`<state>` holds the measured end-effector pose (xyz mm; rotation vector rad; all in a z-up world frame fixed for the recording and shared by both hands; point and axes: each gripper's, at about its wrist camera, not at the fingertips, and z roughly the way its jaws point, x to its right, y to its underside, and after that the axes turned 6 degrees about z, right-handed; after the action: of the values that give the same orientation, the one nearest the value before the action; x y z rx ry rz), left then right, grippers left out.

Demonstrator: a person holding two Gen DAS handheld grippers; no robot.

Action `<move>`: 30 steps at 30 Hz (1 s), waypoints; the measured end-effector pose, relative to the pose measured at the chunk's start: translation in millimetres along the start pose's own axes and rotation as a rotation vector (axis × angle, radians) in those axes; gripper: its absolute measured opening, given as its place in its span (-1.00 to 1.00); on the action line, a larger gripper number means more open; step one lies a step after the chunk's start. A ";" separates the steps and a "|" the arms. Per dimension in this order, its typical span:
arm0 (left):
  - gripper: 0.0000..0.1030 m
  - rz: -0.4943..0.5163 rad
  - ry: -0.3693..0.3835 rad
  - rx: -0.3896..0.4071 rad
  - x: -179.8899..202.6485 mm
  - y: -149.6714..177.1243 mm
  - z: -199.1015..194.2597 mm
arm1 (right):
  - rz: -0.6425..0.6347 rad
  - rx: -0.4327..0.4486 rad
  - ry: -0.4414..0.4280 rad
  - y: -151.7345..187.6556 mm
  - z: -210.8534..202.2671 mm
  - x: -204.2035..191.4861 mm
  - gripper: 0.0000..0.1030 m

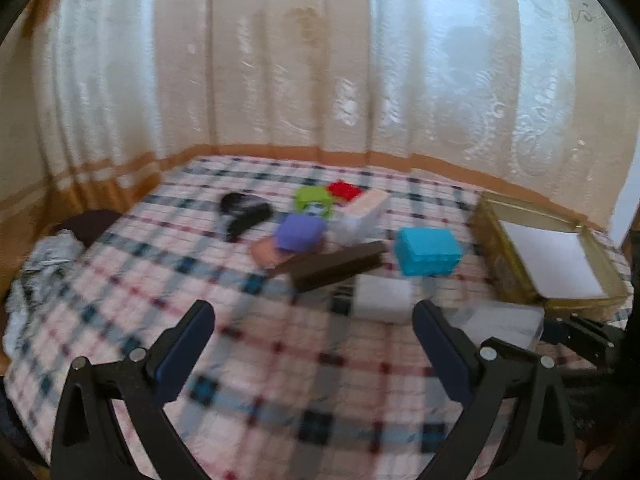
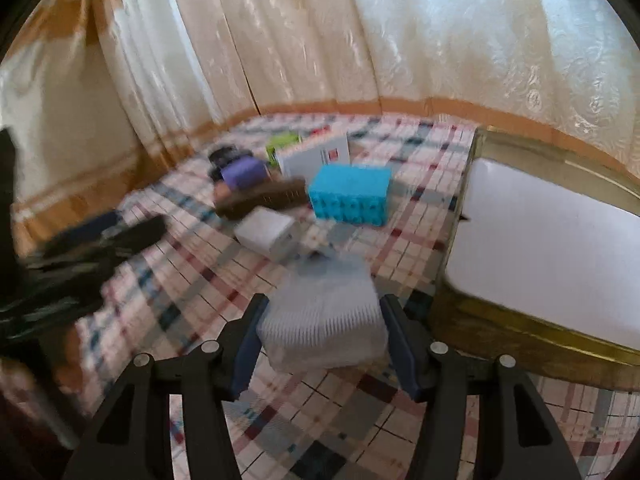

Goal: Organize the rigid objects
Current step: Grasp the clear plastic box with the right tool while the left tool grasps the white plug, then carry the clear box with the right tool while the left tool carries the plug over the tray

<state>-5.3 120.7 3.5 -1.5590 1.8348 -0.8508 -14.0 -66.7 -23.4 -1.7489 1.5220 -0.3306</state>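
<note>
Objects scattered on a bed (image 1: 120, 300), with a tray (image 1: 492, 248) at its right edge.

A ridged box (image 2: 320, 320) sits between the right gripper's (image 2: 322, 344) fingers, just left of the tray. Behind it lie a small box (image 2: 266, 232), then a studded block (image 2: 350, 196), with a long bar (image 2: 264, 198) to the block's left.

No lettering is legible; the white box (image 2: 316, 158) bears a small red mark, too blurred to read.

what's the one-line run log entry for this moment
stage: grasp | right gripper: jaws around clear box | left gripper: open, empty | gold tray: beside box
</note>
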 end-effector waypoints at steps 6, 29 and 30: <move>0.94 0.004 0.053 -0.062 22.2 -12.9 26.6 | -0.033 0.091 0.041 -2.1 -20.3 -0.8 0.13; -0.09 0.065 0.016 -0.135 46.9 -11.3 62.2 | 0.038 0.273 0.001 -12.3 -69.1 28.2 0.13; -0.09 0.065 0.015 -0.126 46.9 -10.7 59.3 | 0.047 0.286 0.003 -13.3 -72.6 31.1 0.13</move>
<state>40.1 67.2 -26.7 -1.5633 1.9721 -0.7310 -43.5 -123.3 25.0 -1.4870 1.4370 -0.5013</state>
